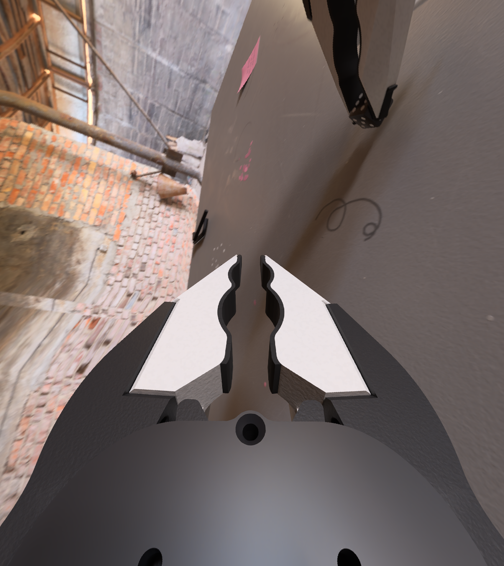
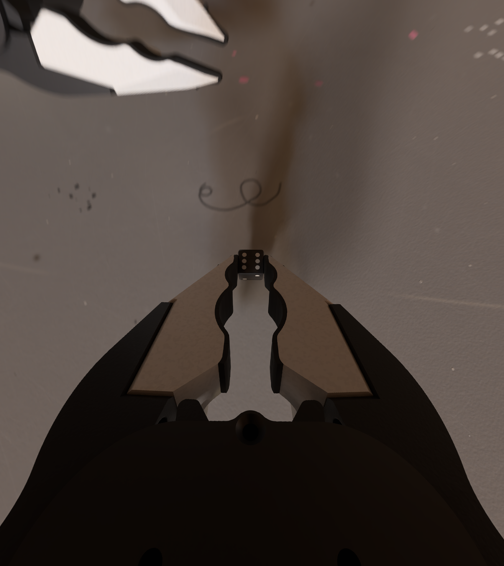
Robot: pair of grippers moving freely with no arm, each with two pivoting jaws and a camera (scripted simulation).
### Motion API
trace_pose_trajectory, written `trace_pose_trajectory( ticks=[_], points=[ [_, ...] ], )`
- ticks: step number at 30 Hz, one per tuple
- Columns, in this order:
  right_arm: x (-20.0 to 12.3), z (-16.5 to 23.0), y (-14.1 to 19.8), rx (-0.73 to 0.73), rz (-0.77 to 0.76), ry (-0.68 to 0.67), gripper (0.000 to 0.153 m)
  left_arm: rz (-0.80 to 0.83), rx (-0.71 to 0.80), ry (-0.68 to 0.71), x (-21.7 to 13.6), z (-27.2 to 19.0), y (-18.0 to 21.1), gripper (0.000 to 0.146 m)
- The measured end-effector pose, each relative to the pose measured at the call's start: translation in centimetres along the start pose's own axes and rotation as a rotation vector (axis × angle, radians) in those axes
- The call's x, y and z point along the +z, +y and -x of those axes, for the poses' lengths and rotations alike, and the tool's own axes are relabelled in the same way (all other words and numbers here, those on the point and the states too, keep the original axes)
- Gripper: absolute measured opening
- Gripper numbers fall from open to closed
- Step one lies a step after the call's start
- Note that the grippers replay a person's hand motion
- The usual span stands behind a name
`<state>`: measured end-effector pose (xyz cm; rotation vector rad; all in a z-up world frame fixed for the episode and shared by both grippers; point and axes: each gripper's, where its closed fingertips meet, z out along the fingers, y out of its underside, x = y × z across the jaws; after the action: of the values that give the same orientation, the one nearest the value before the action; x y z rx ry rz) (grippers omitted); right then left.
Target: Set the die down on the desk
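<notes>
A small black die with pale pips (image 2: 251, 265) sits between the fingertips of my right gripper (image 2: 251, 260), which is shut on it close over the grey-brown desk (image 2: 397, 214). Whether the die touches the desk cannot be told. In the left wrist view the right gripper (image 1: 370, 107) shows at the top right, with the die (image 1: 361, 118) at its tips by the desk surface (image 1: 428, 275). My left gripper (image 1: 251, 260) is empty, its jaws a narrow gap apart, and hovers over the desk. It also shows at the top left of the right wrist view (image 2: 222, 55).
A pink paper note (image 1: 250, 66) lies farther along the desk. A dark pencil scribble (image 2: 238, 196) marks the surface ahead of the die. The desk edge (image 1: 203, 190) runs along the left, with a small black clip (image 1: 200, 228) on it and brick walls beyond.
</notes>
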<state>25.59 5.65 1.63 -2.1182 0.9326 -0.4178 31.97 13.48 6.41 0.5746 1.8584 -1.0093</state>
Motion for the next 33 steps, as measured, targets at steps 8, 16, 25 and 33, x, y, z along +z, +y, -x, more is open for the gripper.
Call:
trace_pose_trajectory(
  ticks=[8, 16, 25, 33],
  points=[
    [-0.8, 0.2, -7.7, 0.158, -0.223, 0.056, 0.016, 0.161, 0.193, -0.122, 1.1, 1.1, 0.3, 0.012],
    [1.8, 0.1, -8.4, 0.113, -0.115, 0.123, 0.016, 0.238, 0.350, -0.130, 1.8, 0.1, -0.1, 0.012],
    [2.3, -0.2, -8.0, 0.026, 0.004, 0.166, 0.016, 0.222, 0.374, -0.139, 2.1, -0.4, -0.8, 0.011],
    [2.3, -0.3, -8.2, -0.060, 0.071, 0.237, 0.016, 0.230, 0.343, -0.146, 2.1, -0.3, -0.7, 0.012]
  ],
)
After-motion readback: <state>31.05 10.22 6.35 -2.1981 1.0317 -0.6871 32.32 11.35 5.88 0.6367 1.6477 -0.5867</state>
